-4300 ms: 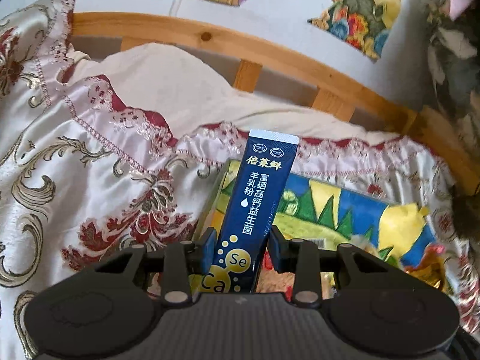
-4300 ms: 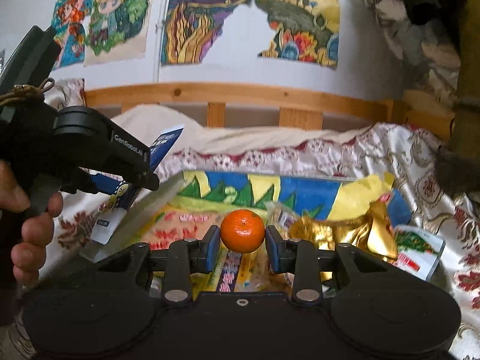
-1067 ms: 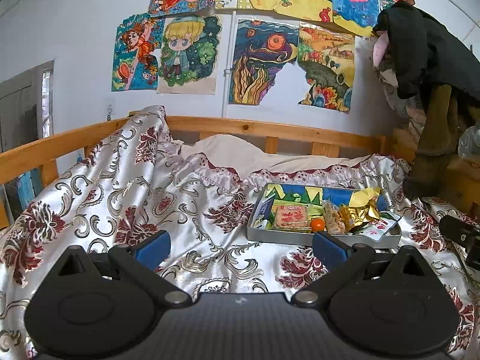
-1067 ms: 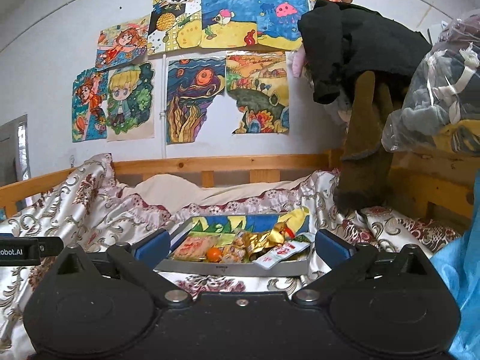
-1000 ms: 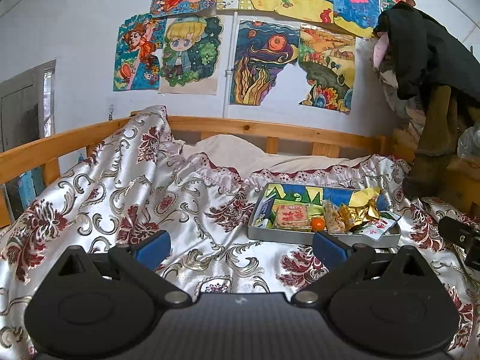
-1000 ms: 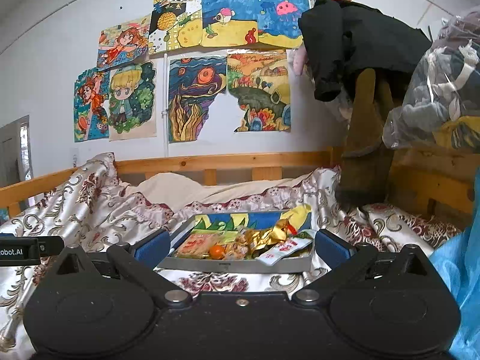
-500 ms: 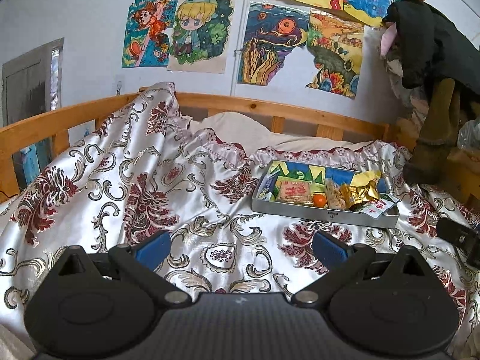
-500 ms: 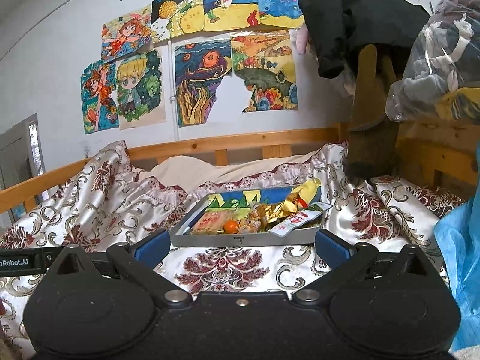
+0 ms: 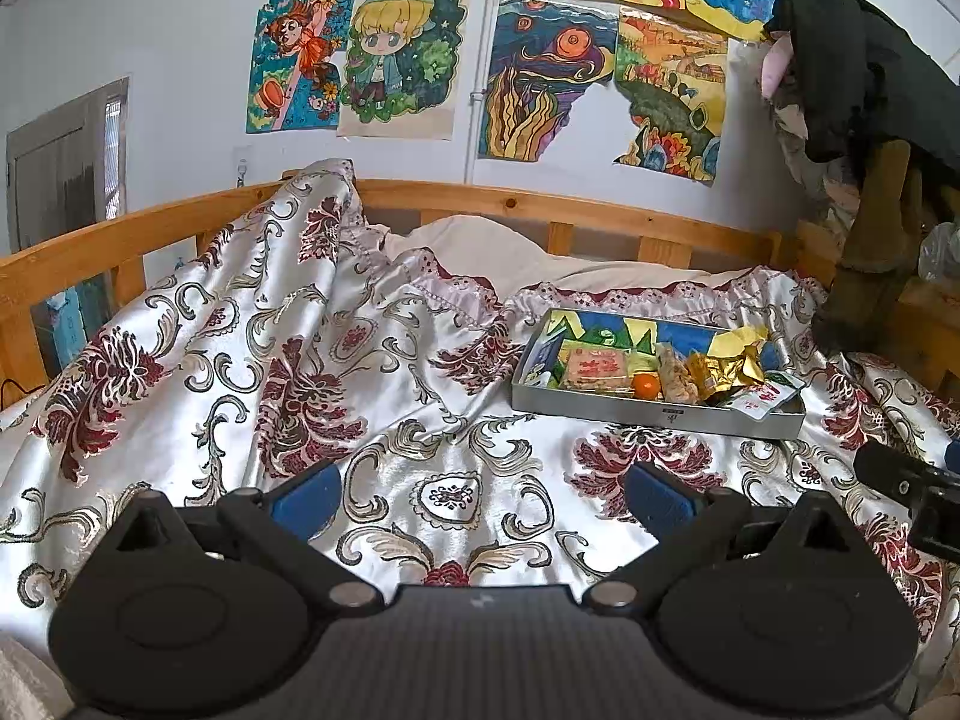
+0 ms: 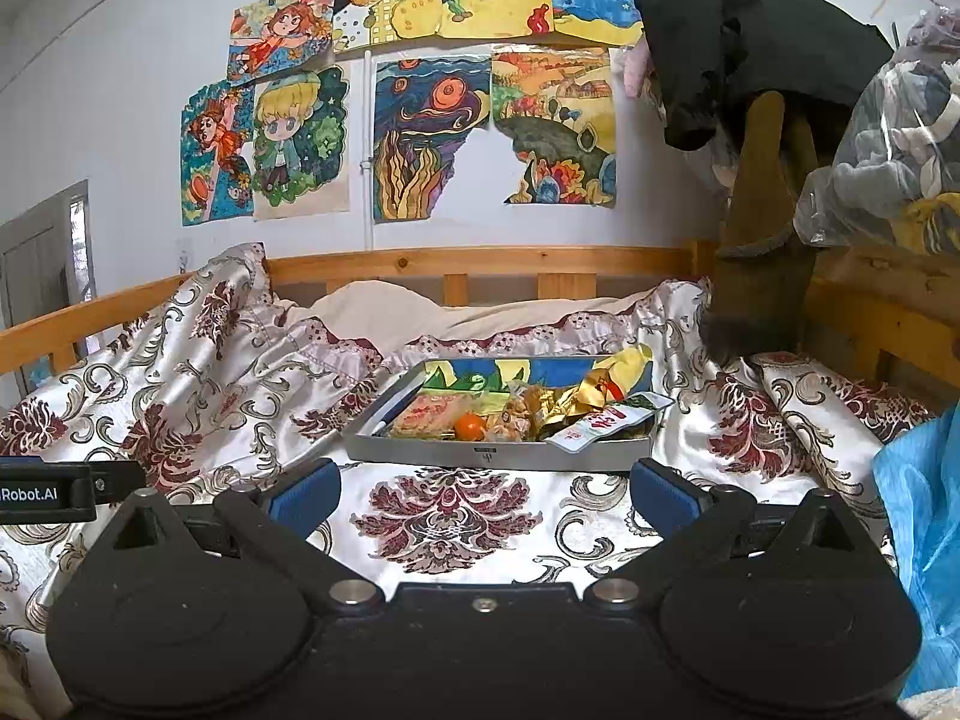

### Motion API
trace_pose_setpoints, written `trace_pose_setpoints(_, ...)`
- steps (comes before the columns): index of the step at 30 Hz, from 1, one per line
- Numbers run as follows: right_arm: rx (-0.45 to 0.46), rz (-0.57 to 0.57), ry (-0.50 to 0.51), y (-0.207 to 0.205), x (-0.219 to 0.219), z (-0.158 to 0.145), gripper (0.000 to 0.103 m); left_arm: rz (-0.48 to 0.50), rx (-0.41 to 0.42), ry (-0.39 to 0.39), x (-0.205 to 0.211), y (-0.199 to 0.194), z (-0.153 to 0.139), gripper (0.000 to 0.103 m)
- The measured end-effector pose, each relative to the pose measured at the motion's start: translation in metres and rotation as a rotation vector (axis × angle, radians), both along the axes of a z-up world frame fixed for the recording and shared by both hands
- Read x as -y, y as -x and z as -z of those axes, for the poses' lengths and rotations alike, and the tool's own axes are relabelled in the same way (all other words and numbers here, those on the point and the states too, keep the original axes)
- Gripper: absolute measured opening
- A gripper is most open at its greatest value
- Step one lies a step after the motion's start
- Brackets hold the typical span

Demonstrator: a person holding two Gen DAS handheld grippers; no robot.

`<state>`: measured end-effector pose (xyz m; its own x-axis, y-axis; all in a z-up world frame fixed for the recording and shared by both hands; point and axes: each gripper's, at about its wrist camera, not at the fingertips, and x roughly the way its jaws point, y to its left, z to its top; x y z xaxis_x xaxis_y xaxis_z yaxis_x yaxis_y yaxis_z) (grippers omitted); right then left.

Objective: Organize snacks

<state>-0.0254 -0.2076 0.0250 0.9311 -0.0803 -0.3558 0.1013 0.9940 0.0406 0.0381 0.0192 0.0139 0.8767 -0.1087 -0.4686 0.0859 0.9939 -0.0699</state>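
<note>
Where the wooden bed (image 10: 480, 258) fills both views, a silver quilt (image 9: 240, 372) with red and gold flowers covers it, bunched high to the left of the tray. Wall (image 10: 120, 90) behind the bed carries a cluster of bright drawings (image 10: 432, 144). Dark clothes (image 10: 750, 30) hang up and to the right of the tray, a clear bag of soft things (image 10: 888, 168) further right again.

Tray (image 10: 498, 455): shallow, grey metal, flat on the quilt, ahead of both grippers and well apart from them. Snacks all inside it. Blue-and-yellow bag (image 10: 540, 373) along the tray's far side. Pink-labelled packet (image 10: 429, 411) left of centre. White-and-red sachet (image 10: 606, 423) at the right, its end lying over the tray's near rim. Gold wrapper (image 10: 576, 399) just behind the sachet. Blue stick pack (image 9: 543, 354) leaning at the tray's left wall. Orange (image 10: 471, 426) near the tray's front, beside the pink packet.

Left gripper (image 9: 480, 495): blue pads spread wide, nothing between them, quilt below. Right gripper (image 10: 480, 495): the same, spread wide and empty, centred on the tray's front wall.
</note>
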Motion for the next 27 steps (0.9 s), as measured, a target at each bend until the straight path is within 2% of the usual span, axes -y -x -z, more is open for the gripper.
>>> trace_pose_setpoints(27, -0.006, 0.004, -0.002, -0.0019, 0.0013, 0.0003, 0.102, 0.003, 0.006, -0.025, 0.0021, 0.0007, 0.0012, 0.103)
